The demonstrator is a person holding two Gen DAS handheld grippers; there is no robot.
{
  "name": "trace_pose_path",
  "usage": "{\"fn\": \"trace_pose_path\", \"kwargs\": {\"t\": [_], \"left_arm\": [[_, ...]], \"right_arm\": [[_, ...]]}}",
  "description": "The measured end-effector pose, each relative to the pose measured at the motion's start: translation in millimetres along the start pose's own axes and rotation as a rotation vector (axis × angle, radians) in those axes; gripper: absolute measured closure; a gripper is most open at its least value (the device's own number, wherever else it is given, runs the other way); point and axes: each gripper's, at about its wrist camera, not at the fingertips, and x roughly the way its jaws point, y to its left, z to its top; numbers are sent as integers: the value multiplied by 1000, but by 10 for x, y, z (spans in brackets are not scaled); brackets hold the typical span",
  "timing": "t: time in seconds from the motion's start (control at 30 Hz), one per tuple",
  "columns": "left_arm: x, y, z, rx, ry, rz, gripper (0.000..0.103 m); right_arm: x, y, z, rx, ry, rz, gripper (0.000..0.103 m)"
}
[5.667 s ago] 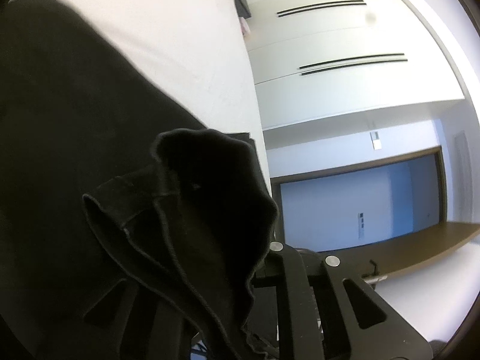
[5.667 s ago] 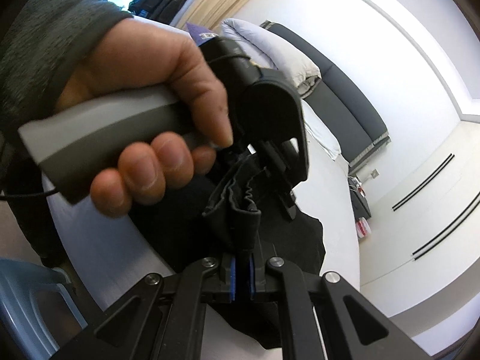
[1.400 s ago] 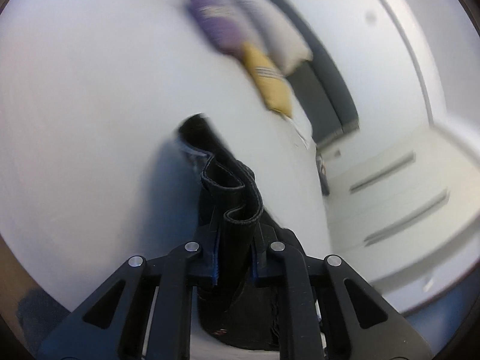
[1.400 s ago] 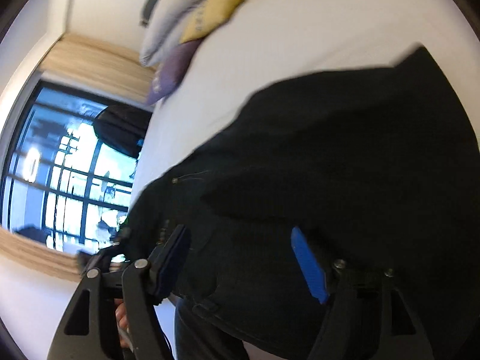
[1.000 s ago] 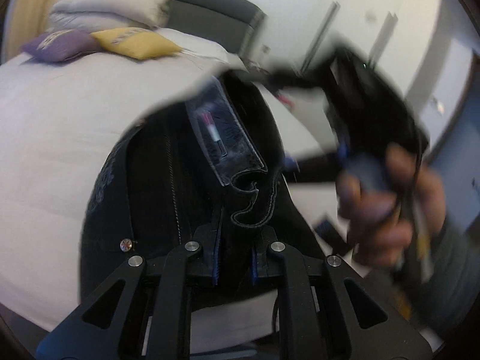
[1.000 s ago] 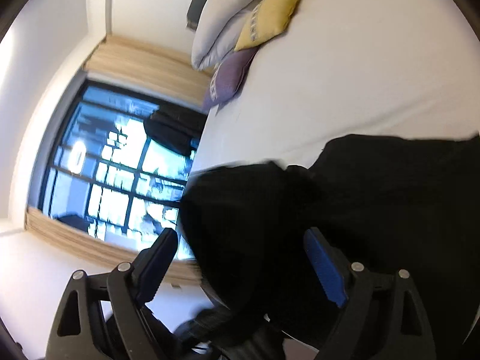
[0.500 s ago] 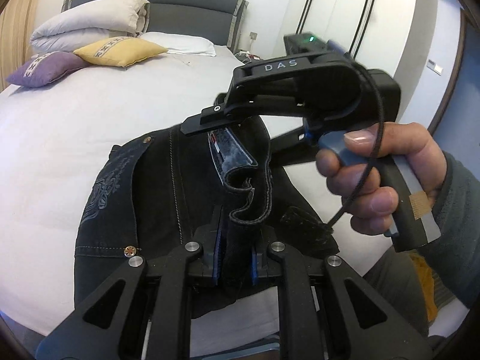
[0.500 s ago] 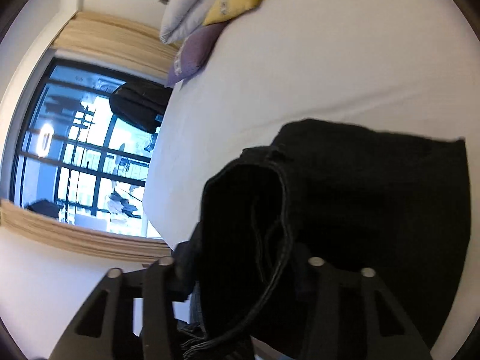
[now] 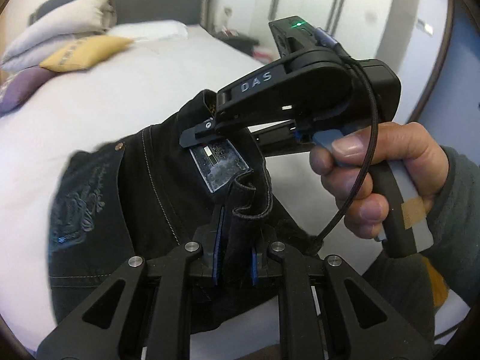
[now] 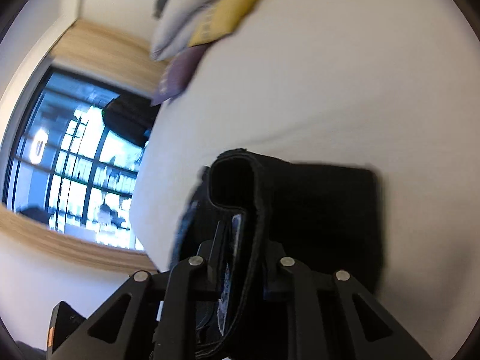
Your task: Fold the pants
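The black pants (image 9: pixel 150 198) lie bunched on the white bed (image 9: pixel 90 99), waistband up, with an embroidered pocket and a leather label. My left gripper (image 9: pixel 235 258) is shut on a fold of the waistband. My right gripper (image 10: pixel 243 267) is shut on another part of the waistband (image 10: pixel 255 198), which loops up between its fingers. The right gripper's body (image 9: pixel 288 102), held in a hand (image 9: pixel 378 177), shows in the left wrist view just above the label, close to my left gripper.
Grey, yellow and purple pillows (image 9: pixel 75 51) lie at the head of the bed by a dark headboard. White wardrobe doors (image 9: pixel 339 15) stand to the right. A large window (image 10: pixel 75 165) is to the left of the bed.
The right gripper, open over the pants a second ago, has closed on the waistband beside my left gripper. The left gripper has kept its hold throughout.
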Motion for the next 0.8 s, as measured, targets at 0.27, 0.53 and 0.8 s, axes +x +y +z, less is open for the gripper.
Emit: {"fn": "trace_pose_path", "kwargs": {"t": [0.27, 0.53, 0.8], "left_arm": [[402, -334, 16, 78, 68, 35, 90], [713, -620, -134, 130, 77, 60, 82], [355, -471, -158, 19, 74, -128, 31]], "right_arm": [[-172, -493, -88, 40, -46, -31, 87], [-139, -641, -19, 31, -40, -42, 87], [-511, -857, -122, 140, -105, -27, 40]]}}
